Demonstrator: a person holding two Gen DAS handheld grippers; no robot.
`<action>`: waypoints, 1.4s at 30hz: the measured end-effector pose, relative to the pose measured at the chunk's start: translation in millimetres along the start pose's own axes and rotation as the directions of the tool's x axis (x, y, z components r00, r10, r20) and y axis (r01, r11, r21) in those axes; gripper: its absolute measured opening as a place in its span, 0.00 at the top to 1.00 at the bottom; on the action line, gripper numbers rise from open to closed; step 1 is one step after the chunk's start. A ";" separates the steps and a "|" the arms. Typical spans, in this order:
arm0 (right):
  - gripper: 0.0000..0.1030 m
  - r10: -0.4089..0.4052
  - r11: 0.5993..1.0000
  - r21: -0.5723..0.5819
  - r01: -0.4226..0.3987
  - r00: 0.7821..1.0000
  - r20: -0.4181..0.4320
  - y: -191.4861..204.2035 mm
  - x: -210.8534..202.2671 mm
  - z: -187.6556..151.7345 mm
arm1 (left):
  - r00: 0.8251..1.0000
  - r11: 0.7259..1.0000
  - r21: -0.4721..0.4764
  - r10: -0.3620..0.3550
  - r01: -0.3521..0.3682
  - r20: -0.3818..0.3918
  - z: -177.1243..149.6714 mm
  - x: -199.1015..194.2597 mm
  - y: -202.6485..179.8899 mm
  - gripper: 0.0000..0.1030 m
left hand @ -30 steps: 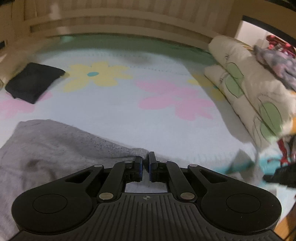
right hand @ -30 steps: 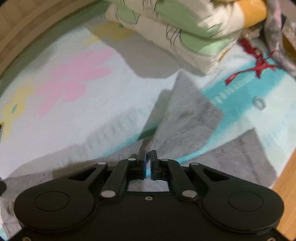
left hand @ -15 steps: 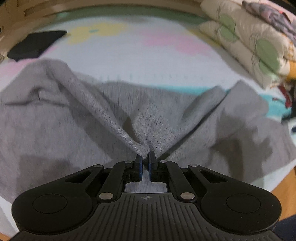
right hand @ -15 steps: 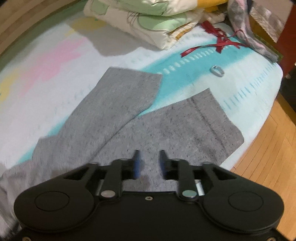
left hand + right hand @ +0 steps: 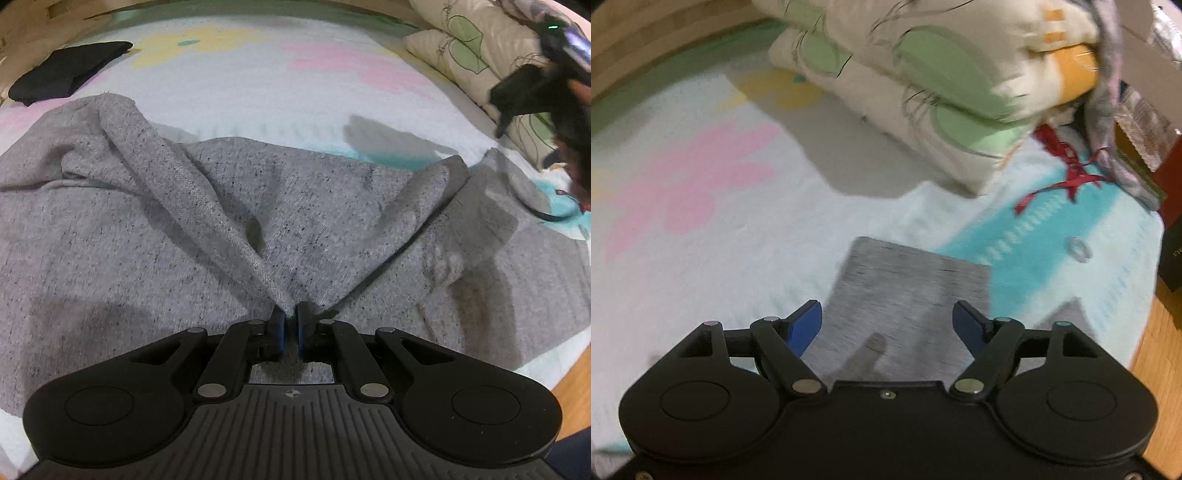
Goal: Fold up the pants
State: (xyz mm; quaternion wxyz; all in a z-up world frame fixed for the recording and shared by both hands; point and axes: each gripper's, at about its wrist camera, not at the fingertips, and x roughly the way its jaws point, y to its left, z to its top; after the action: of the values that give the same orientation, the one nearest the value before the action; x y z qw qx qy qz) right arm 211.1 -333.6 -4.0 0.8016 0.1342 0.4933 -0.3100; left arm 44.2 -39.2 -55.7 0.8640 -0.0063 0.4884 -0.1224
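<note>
1. The left claw is pinching a fold of the gray pants; its jaws are closed on the cloth, and two ridges of fabric are running up and away from the pinch like a letter V.
2. The pants are lying spread on the bed sheet, which is pale with pink and yellow flowers. They are filling most of the left wrist view, wrinkled in the middle and flatter at the sides.
3. The right claw is standing wide open, with its blue pads far apart. Its jaws have just been opening, and nothing is pressed between them.
4. Below the open right claw one gray pant leg is lying flat on the sheet, with its straight hem at the far end. A small corner of gray cloth is also showing to the right of it.
5. In the left wrist view the right claw is appearing at the upper right as a dark blurred shape, above the right end of the pants.
6. A stack of cream pillows with green leaves is lying at the far side of the bed.
7. A red ribbon and a small ring are lying on the turquoise part of the sheet, apart from the pants.
8. A black folded cloth is resting at the far left of the bed, well apart from the pants.
</note>
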 end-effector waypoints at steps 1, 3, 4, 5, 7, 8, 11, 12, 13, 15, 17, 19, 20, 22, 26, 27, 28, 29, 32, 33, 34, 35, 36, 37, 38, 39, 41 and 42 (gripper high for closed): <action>0.25 -0.008 1.000 -0.003 0.008 1.000 -0.005 6.2 6.8 0.3 | 1.000 1.000 -0.002 -0.002 0.002 0.000 2.1 2.7 -2.7 0.94; 0.26 -0.038 0.999 -0.007 0.038 0.999 -0.016 19.0 23.7 2.1 | 1.000 1.000 -0.007 -0.008 0.008 -0.002 4.0 4.2 -2.7 0.94; 0.26 -0.049 0.999 -0.008 0.049 0.998 -0.026 22.9 30.6 2.5 | 1.000 1.000 -0.009 -0.011 0.011 -0.003 4.5 4.5 -2.3 0.94; 0.26 -0.060 0.998 -0.009 0.060 0.997 -0.040 26.1 36.5 2.8 | 1.000 1.000 -0.010 -0.013 0.013 -0.004 6.0 5.3 -1.3 0.94; 0.34 -0.073 0.997 -0.003 0.073 0.994 -0.077 26.1 50.8 1.0 | 1.000 1.000 -0.013 -0.016 0.016 -0.005 9.5 6.7 0.3 0.94; 0.39 -0.079 0.997 0.003 0.080 0.992 -0.097 24.5 56.4 -0.8 | 1.000 1.000 -0.012 -0.017 0.017 -0.004 8.9 5.8 1.9 0.94; 0.68 -0.019 0.998 0.064 0.028 0.992 -0.125 9.3 61.4 -4.4 | 1.000 1.000 -0.015 -0.022 0.022 0.001 11.2 3.2 1.9 0.94; 0.89 0.002 0.997 0.081 0.009 0.991 -0.133 2.7 57.6 -3.6 | 1.000 1.000 -0.017 -0.024 0.024 0.003 10.8 1.3 3.1 0.94; 0.88 0.012 0.997 0.076 -0.001 0.989 -0.148 -1.4 54.1 -1.3 | 1.000 1.000 -0.017 -0.026 0.026 0.007 11.6 0.4 2.9 0.94; 0.89 0.063 0.996 0.073 -0.053 0.988 -0.140 -16.1 37.4 4.1 | 0.999 1.000 -0.018 -0.025 0.025 0.020 12.1 -3.1 5.1 0.94; 0.89 0.111 0.991 0.083 -0.102 0.988 -0.110 -38.3 12.3 9.6 | 0.999 0.999 -0.018 -0.027 0.028 0.044 9.3 -12.9 7.5 0.94; 0.89 0.173 0.982 0.092 -0.165 0.981 -0.084 -66.3 -14.8 12.5 | 0.997 1.000 -0.001 -0.024 0.024 0.074 4.9 -16.3 4.1 0.94; 0.89 0.192 0.978 0.100 -0.185 0.979 -0.071 -80.5 -26.9 12.4 | 0.996 1.000 0.010 -0.023 0.023 0.085 3.7 -19.7 0.6 0.94; 0.89 0.221 0.969 0.120 -0.214 0.974 -0.048 -111.8 -48.7 5.8 | 0.995 0.999 0.027 -0.028 0.025 0.100 1.8 -23.2 -3.9 0.94; 0.89 0.201 0.972 0.139 -0.191 0.978 -0.058 -166.7 -63.8 -21.6 | 0.993 0.997 0.076 -0.041 0.033 0.107 -3.1 -24.9 -11.8 0.94; 0.89 0.191 0.974 0.141 -0.179 0.979 -0.074 -177.5 -61.1 -28.7 | 0.994 0.996 0.085 -0.042 0.034 0.102 -3.6 -23.1 -13.7 0.94; 0.89 0.180 0.976 0.143 -0.165 0.979 -0.094 -184.9 -54.1 -34.9 | 0.995 0.995 0.092 -0.043 0.035 0.094 -5.8 -22.0 -15.5 0.94; 0.89 0.167 0.978 0.145 -0.149 0.979 -0.118 -191.4 -48.1 -41.9 | 0.995 0.995 0.099 -0.040 0.031 0.086 -6.7 -16.3 -17.6 0.94; 0.89 0.147 0.981 0.161 -0.111 0.961 -0.233 -208.2 -15.4 -61.6 | 0.997 0.992 0.129 -0.014 0.004 0.079 -10.8 -11.3 -21.6 0.94; 0.89 0.150 0.981 0.161 -0.111 0.956 -0.252 -208.8 -11.8 -66.1 | 0.997 0.991 0.134 -0.010 0.000 0.080 -11.7 -11.0 -22.8 0.94; 0.89 0.152 0.981 0.160 -0.112 0.952 -0.265 -210.4 -5.3 -69.4 | 0.997 0.990 0.139 -0.006 -0.005 0.082 -12.3 -11.1 -23.9 0.94; 0.89 0.154 0.981 0.158 -0.114 0.951 -0.269 -210.8 -1.1 -70.6 | 0.996 0.990 0.144 -0.001 -0.011 0.085 -12.7 -11.1 -24.8 0.94; 0.89 0.159 0.980 0.157 -0.120 0.949 -0.272 -211.5 1.6 -72.2 | 0.996 0.989 0.149 0.003 -0.016 0.088 -13.4 -11.7 -25.9 0.94; 0.89 0.164 0.980 0.155 -0.124 0.948 -0.274 -212.1 1.6 -74.5 | 0.996 0.988 0.153 0.006 -0.020 0.091 -14.4 -12.5 -26.7 0.94; 0.89 0.169 0.979 0.153 -0.130 0.946 -0.275 -213.9 1.3 -77.5 | 0.996 0.987 0.156 0.007 -0.021 0.092 -15.7 -13.2 -26.8 0.94; 0.90 0.173 0.979 0.150 -0.135 0.945 -0.279 -215.4 1.9 -79.3 | 0.996 0.987 0.158 0.004 -0.018 0.090 -15.7 -13.0 -27.7 0.94; 0.91 0.174 0.980 0.144 -0.137 0.940 -0.293 -222.7 6.7 -84.2 | 0.997 0.987 0.159 -0.004 -0.009 0.082 -16.3 -14.0 -29.3 0.94; 0.91 0.183 0.977 0.157 -0.141 0.938 -0.294 -227.1 7.8 -87.3 | 0.997 0.986 0.164 -0.008 -0.005 0.082 -17.3 -15.0 -30.4 0.94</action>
State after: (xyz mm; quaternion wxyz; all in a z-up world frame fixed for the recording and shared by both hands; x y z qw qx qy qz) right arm 8.9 -466.2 -31.9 0.7272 0.2742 0.5772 -0.2506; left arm 15.9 -63.5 -48.2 0.8808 0.0596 0.4408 -0.1624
